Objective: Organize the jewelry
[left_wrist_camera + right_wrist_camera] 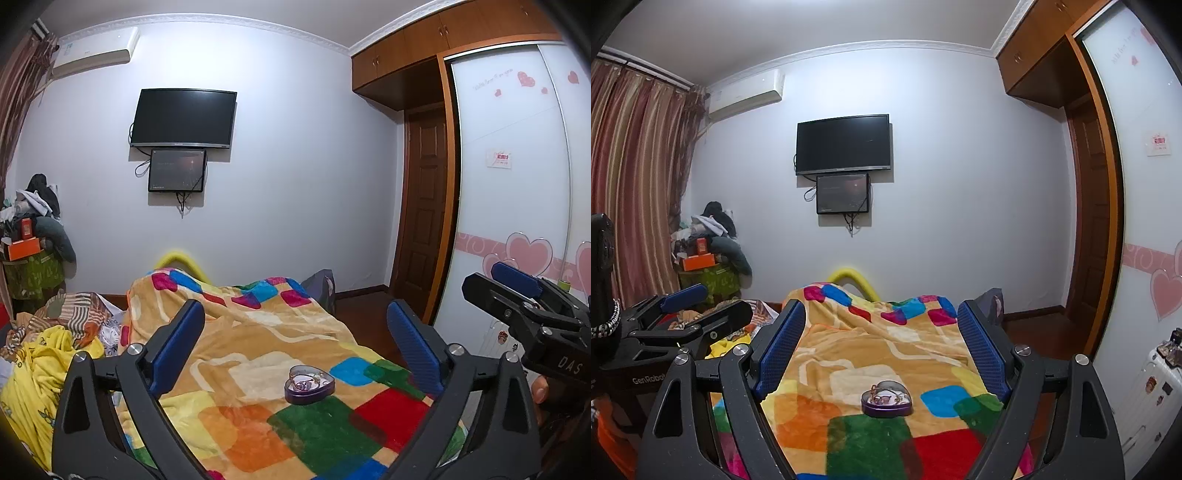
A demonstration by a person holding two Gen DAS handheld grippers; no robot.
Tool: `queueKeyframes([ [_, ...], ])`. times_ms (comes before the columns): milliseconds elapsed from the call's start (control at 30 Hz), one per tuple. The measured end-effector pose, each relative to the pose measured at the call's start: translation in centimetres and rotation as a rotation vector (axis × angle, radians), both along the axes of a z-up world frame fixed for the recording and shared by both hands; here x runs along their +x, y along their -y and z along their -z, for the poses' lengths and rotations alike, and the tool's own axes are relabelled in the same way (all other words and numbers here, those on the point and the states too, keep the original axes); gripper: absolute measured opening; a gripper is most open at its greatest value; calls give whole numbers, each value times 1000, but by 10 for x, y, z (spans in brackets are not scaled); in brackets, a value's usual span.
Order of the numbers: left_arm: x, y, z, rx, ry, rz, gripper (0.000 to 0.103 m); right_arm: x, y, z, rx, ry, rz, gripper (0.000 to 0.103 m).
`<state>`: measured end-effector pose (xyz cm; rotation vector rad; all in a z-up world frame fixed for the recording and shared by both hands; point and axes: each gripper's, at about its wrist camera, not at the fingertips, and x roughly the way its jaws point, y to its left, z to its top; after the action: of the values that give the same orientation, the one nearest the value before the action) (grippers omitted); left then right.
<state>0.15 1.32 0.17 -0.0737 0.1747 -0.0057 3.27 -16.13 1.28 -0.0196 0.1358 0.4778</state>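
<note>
Lying on the colourful blanket over the bed, a purple heart-shaped tin holds jewelry, lid off. Left tongs hover released, the tin at 6 o'clock between their blue pads. Right tongs hover beside them at 3 o'clock, also released, grasping nothing, tin ahead.

left hand-held gripper spread wide above purple heart tin holding jewelry, on patchwork blanket.
</note>
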Motion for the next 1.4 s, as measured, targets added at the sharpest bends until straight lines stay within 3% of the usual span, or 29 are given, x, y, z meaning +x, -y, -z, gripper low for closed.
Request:
queueKeyframes([
  [1400,9,1,4,-10,-26,14,102,5,6,2,-10,-53,3,82],
])
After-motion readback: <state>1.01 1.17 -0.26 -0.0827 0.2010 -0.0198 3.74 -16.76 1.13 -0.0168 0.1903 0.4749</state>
